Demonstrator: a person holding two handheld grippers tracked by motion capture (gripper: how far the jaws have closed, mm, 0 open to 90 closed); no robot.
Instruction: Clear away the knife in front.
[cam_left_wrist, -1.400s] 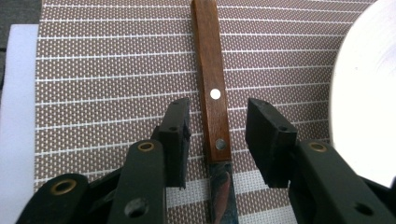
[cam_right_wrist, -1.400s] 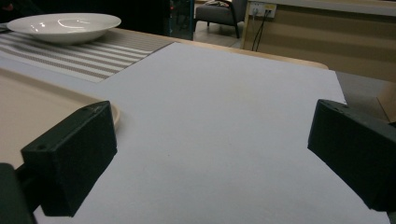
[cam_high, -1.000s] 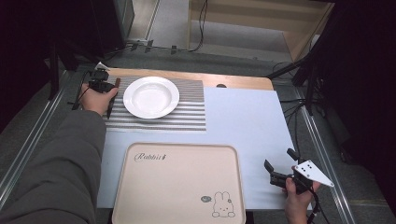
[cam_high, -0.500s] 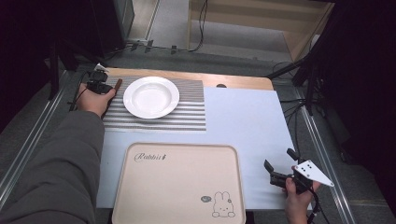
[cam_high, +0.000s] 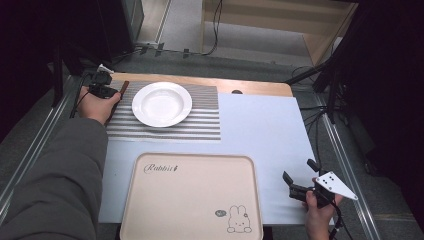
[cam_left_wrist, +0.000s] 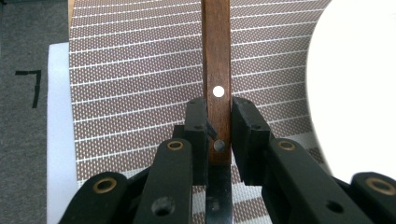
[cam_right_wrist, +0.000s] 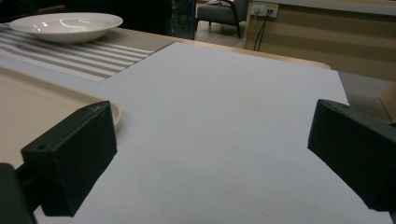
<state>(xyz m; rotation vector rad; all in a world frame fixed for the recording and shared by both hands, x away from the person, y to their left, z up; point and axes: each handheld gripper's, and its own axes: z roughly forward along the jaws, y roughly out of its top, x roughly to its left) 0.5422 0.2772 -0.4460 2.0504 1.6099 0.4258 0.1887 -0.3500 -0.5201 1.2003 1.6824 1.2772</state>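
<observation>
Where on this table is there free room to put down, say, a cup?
The widest bare patch is the white sheet right of the striped mat and above the beige tray, itself bare. It is crowded at far left, where the plate sits beside the left gripper clamping a wooden-handled knife.

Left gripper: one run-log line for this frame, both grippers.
left gripper: shut on wooden handle, over striped placemat beside white plate | right gripper: open, empty, right of tray
</observation>
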